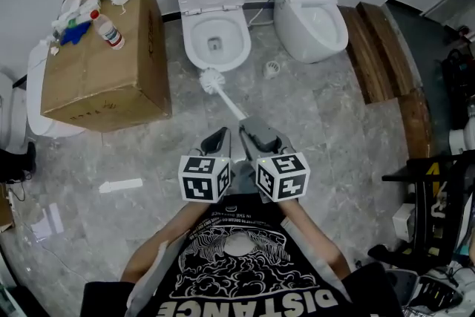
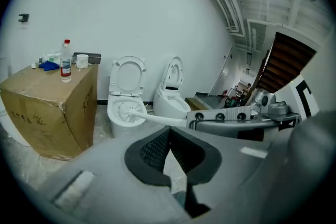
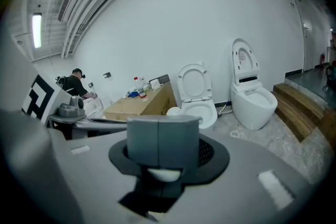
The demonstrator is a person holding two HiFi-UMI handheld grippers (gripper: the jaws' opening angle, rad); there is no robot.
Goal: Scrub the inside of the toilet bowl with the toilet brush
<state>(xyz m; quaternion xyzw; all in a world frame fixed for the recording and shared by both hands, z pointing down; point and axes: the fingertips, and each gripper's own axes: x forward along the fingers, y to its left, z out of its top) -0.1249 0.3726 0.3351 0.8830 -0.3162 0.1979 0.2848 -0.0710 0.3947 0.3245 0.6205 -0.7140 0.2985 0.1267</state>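
Your right gripper has its fingers clenched on the near end of the brush. In the right gripper view a strip of white handle shows just under the closed grey fingers. Your left gripper sits close beside it, on the side farther from the second toilet. Its fingers are pressed together at the tips with nothing between them, so the brush rides on the right hand alone.

What counts is how the brush lies against the toilet. Its long axis runs straight out from your right fingers toward the bowl, angled a little to your left. In the head view the bristle head is just in front of the bowl's front rim, not yet inside. The seat and lid stand raised, so the opening is clear. The left gripper view shows the head level with the bowl's front, but how high it hangs above the floor is hard to judge.

You likely need to carry the head on along that same line, over the rim and down into the bowl.
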